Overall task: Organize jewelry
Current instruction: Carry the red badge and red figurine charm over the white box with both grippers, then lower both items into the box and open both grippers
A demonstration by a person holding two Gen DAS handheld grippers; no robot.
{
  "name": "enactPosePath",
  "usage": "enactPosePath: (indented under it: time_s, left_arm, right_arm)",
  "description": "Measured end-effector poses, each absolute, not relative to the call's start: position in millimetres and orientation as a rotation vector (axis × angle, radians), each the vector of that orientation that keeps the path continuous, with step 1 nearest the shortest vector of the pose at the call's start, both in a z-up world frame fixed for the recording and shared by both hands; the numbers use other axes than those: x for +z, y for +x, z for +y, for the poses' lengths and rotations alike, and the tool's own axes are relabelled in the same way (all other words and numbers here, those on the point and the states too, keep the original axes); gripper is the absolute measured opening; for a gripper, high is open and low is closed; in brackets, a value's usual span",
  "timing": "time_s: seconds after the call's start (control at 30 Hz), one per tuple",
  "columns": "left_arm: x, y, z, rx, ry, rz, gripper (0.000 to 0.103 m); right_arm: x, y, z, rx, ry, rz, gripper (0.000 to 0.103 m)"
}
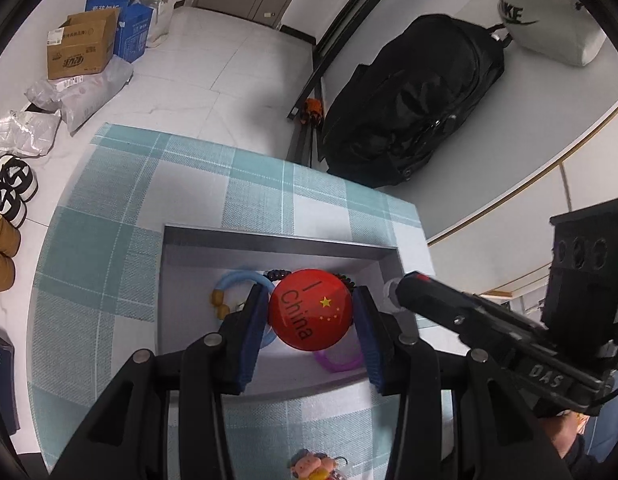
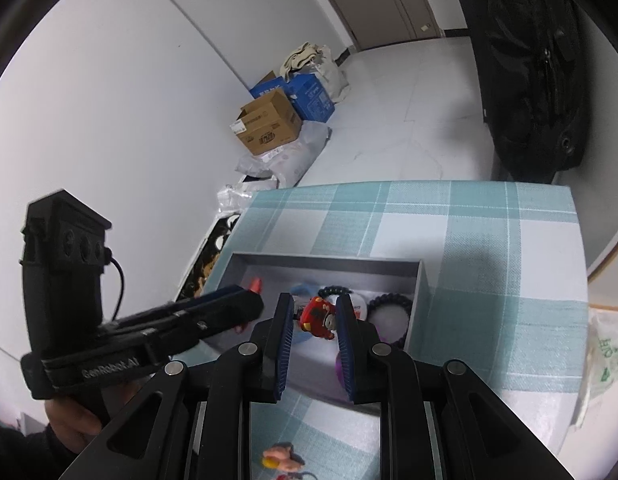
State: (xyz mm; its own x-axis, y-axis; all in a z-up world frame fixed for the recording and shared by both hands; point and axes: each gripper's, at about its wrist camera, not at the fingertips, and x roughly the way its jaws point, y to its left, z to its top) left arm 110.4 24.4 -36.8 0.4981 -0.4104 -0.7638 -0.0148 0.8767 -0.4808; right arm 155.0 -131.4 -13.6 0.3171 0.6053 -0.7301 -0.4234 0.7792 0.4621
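My left gripper (image 1: 310, 312) is shut on a round red "I China" badge (image 1: 310, 309) and holds it above the grey tray (image 1: 269, 240). In the tray lie a blue ring bracelet (image 1: 239, 280), a black bead bracelet (image 1: 277, 274) and a purple ring (image 1: 337, 362). My right gripper (image 2: 314, 320) is shut on a small red figurine charm (image 2: 318, 317) over the same tray (image 2: 329, 265). A black bead bracelet (image 2: 389, 304) lies to its right. A pink cartoon charm (image 1: 311, 465) lies on the cloth near me; it also shows in the right wrist view (image 2: 280, 456).
The tray sits on a teal checked tablecloth (image 1: 109, 248). On the floor beyond are cardboard boxes (image 1: 81, 48), plastic bags (image 1: 81, 96), shoes (image 1: 9, 188) and a black backpack (image 1: 413, 96). A plastic bag (image 2: 605, 360) lies at the table's right edge.
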Motion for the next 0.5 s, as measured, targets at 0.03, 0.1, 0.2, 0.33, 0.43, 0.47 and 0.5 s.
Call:
enactPosePath:
  time_s: [0.03, 0.1, 0.2, 0.33, 0.43, 0.47, 0.5]
  left_arm:
    - [-38, 112, 24, -0.248, -0.458, 1.036, 0.038]
    - [-42, 114, 23, -0.247, -0.457, 1.052, 0.038]
    - [-44, 115, 23, -0.237, -0.451, 1.06, 0.038]
    - [-48, 116, 22, -0.218, -0.421, 1.063, 0.038]
    - [-50, 117, 21, -0.22, -0.426, 1.068, 0.038]
    - [-50, 117, 20, -0.219, -0.425, 1.068, 0.038]
    - [-50, 117, 20, -0.22, -0.426, 1.068, 0.038]
  right_arm:
    - [-14, 157, -132, 0.685, 0.204, 1.048, 0.02]
    - [-16, 159, -131, 0.689, 0.213, 1.055, 0.02]
    - [-20, 161, -130, 0.685, 0.208, 1.069, 0.02]
    - [-25, 162, -132, 0.677, 0.211, 1.086, 0.02]
    - [-26, 165, -133, 0.669, 0.218, 1.091, 0.02]
    - [-27, 165, -134, 0.666, 0.217, 1.091, 0.02]
    - [-27, 165, -134, 0.661, 0.219, 1.094, 0.02]
